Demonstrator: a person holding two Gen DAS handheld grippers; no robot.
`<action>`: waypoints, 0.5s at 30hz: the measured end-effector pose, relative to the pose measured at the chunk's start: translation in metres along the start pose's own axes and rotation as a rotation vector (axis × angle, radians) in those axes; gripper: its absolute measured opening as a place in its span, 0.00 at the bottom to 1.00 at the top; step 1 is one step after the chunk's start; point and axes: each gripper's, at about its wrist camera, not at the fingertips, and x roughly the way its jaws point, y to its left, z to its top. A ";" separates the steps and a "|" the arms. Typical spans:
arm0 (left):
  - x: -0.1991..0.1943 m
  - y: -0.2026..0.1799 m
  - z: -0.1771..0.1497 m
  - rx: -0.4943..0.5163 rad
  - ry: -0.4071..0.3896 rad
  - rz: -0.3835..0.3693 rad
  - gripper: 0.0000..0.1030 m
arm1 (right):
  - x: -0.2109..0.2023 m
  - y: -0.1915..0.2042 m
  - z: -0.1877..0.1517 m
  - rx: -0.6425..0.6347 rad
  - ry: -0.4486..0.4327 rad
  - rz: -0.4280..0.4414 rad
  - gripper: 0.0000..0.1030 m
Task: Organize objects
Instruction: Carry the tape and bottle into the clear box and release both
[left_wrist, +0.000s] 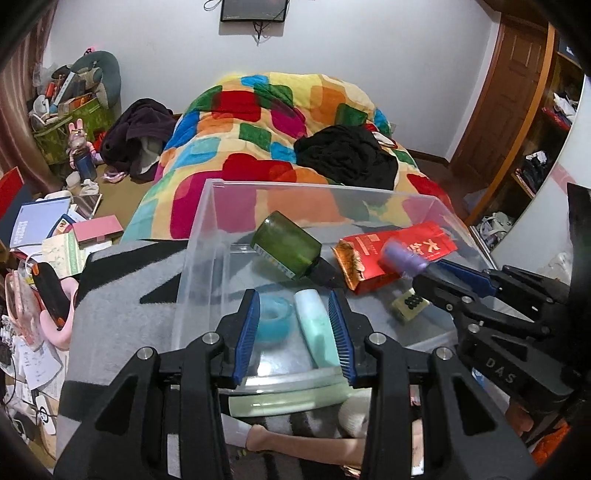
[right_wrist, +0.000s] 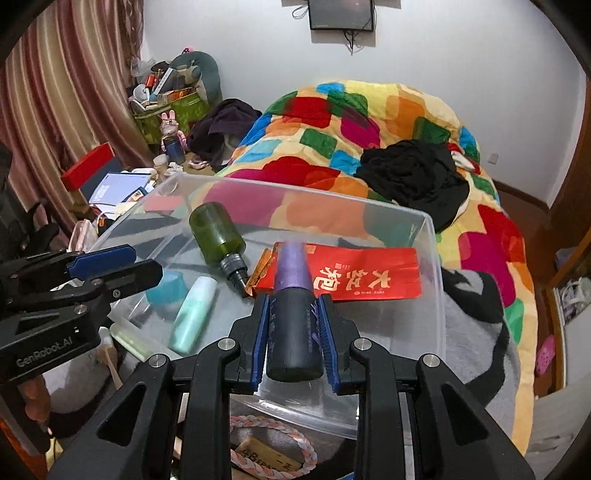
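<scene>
A clear plastic bin (left_wrist: 207, 221) (right_wrist: 432, 258) sits on a grey blanket on the bed. In it lie a green bottle (left_wrist: 286, 245) (right_wrist: 216, 232), a red packet (left_wrist: 391, 254) (right_wrist: 369, 275), a mint tube (left_wrist: 317, 330) (right_wrist: 194, 314) and a blue tape roll (left_wrist: 273, 319) (right_wrist: 166, 290). My right gripper (right_wrist: 293, 310) is shut on a purple-and-black bottle (right_wrist: 293, 306) over the bin; it shows blurred in the left wrist view (left_wrist: 402, 254). My left gripper (left_wrist: 293, 317) is open and empty above the bin's near wall, over the tube and roll.
A colourful quilt (left_wrist: 258, 122) with black clothes (left_wrist: 347, 155) lies beyond the bin. A small patterned block (left_wrist: 408, 304) lies in the bin. Books and clutter (left_wrist: 48, 236) crowd the left side. A braided cord (right_wrist: 273, 435) lies below the bin. Shelves (left_wrist: 543, 147) stand right.
</scene>
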 end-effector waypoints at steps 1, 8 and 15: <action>-0.002 0.000 0.000 0.002 -0.001 -0.001 0.39 | -0.002 0.000 0.001 -0.003 0.005 0.006 0.23; -0.026 -0.007 -0.007 0.022 -0.047 0.001 0.55 | -0.024 -0.006 -0.003 0.019 -0.013 0.047 0.50; -0.052 -0.023 -0.026 0.053 -0.089 0.014 0.75 | -0.055 -0.012 -0.017 0.015 -0.063 0.012 0.58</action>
